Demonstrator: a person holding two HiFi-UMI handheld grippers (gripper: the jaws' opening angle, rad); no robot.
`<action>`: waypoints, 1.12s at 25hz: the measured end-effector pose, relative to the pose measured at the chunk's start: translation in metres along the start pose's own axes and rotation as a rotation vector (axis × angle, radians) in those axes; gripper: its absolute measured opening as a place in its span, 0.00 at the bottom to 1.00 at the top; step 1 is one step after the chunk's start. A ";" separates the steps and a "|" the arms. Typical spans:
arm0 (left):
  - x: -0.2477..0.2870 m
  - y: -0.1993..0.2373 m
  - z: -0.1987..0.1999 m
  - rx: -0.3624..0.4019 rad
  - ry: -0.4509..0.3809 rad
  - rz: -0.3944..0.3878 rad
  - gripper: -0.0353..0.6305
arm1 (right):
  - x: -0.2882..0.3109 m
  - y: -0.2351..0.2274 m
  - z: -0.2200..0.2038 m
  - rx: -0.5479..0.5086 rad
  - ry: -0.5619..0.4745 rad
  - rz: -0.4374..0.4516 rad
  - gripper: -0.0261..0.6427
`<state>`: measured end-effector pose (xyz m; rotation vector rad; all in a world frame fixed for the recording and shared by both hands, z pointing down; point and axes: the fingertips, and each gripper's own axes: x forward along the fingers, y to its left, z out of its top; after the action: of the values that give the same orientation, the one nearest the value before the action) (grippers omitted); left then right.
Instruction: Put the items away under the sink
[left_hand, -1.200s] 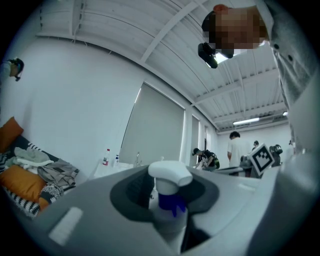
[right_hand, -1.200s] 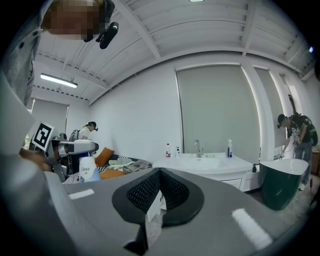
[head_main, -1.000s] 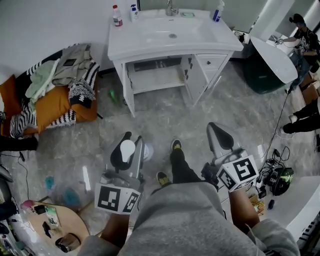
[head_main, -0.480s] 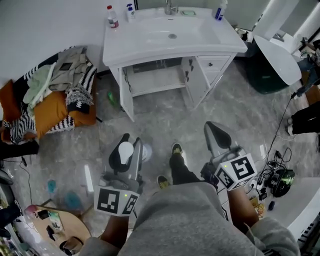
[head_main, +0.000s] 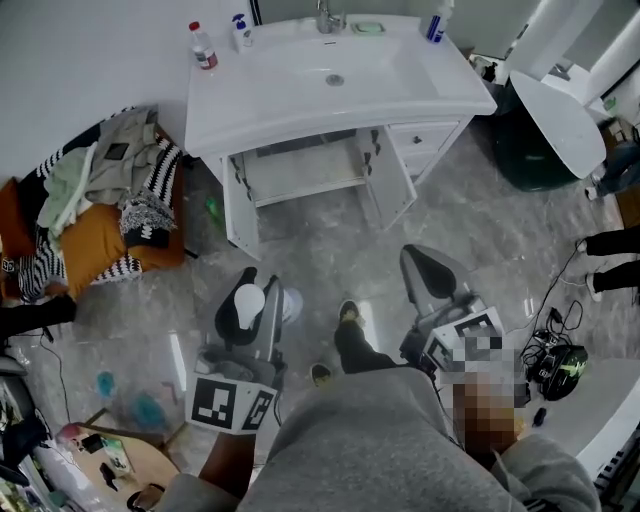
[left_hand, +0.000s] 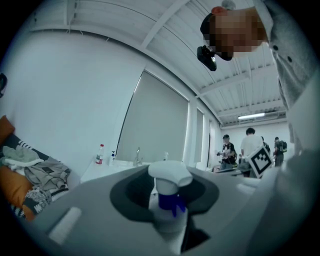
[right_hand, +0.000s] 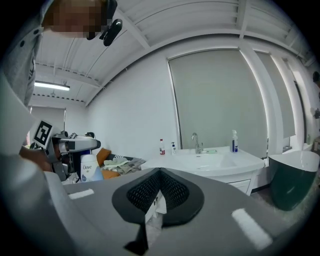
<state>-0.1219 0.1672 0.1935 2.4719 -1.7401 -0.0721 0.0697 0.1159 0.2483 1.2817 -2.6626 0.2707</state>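
Grey marbled floor (head_main: 300, 240) fills the head view, with the person's grey sweatshirt (head_main: 360, 450) at its lower edge and one shoe (head_main: 348, 312) just ahead of it. Nearest the camera, the left gripper (head_main: 263, 285) is clamped on a white Dove pump bottle (head_main: 248, 299); the left gripper view shows the bottle's white pump head and blue collar standing upright between the two jaws, which press against it from either side. The right gripper (head_main: 422, 262) is level with it on the other side of the shoe; the right gripper view shows its two black ribbed pads (right_hand: 172, 192) brought together with nothing held between them. Both grippers are raised above the floor and point toward a white vanity unit (head_main: 400, 90), which stands well apart from them against the far wall. Its two cabinet doors hang open, exposing the compartment under the sink (head_main: 300, 175), where the pale shelf appears bare. Thus the held bottle is outside the cabinet, in line with its open front. On the countertop stand a red-capped bottle (head_main: 203, 45), a small pump dispenser (head_main: 243, 30), a tap (head_main: 325, 15) and a blue spray bottle (head_main: 433, 20). Left of the vanity lies a heap of clothes (head_main: 100, 190); to its right stands a dark green tub (head_main: 530, 150).
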 end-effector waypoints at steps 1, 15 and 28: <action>0.009 0.001 0.001 0.003 0.002 0.001 0.24 | 0.005 -0.006 0.002 0.004 -0.002 0.003 0.03; 0.087 -0.001 0.005 0.024 0.030 0.035 0.24 | 0.048 -0.070 0.013 0.021 -0.010 0.063 0.03; 0.111 -0.004 0.005 0.042 0.040 0.057 0.24 | 0.067 -0.086 0.013 0.027 -0.012 0.105 0.03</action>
<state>-0.0810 0.0643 0.1912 2.4328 -1.8132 0.0189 0.0956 0.0095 0.2589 1.1559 -2.7498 0.3153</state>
